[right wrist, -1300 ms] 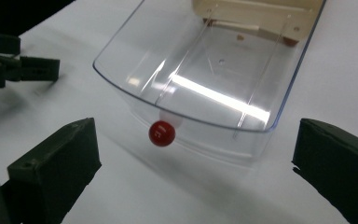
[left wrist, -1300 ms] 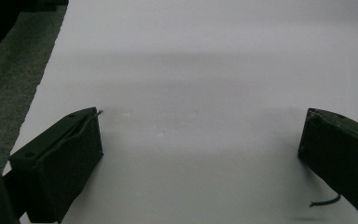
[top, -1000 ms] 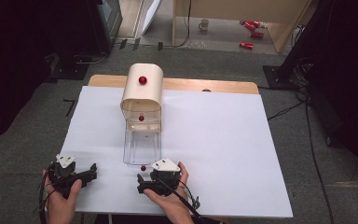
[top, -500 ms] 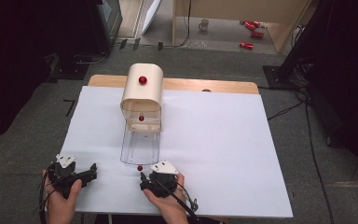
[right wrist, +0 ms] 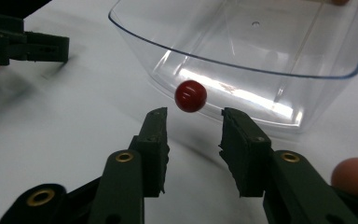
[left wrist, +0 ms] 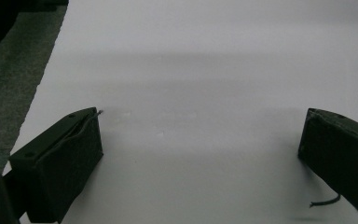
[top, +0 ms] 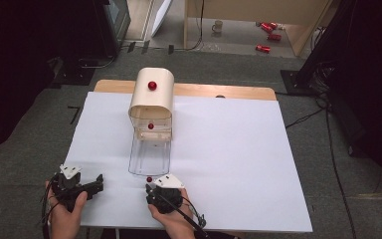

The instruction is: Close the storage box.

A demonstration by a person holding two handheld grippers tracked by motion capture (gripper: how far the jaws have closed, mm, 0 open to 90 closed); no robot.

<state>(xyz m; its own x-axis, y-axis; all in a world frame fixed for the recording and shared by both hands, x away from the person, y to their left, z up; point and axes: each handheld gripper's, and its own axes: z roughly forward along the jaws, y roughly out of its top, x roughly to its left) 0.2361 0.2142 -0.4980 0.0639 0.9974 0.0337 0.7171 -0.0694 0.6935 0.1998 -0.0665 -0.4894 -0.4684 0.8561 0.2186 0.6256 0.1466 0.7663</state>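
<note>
Your high view looks forward and down over the white table (top: 238, 149). Both gripper views sit low and close above it; the right one shares the clear drawer (right wrist: 261, 56) with the high view.

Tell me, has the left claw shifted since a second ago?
No. The left claw sits at the same spot by the near left corner of the white sheet as before.

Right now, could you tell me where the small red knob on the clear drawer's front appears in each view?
High view: the red knob sits low, left of centre, at the near end of the clear drawer, just ahead of the right gripper.
Right gripper view: the knob is centre, just beyond the fingers.
Left gripper view: not in it.
Shared landmark: the clear drawer.
</note>
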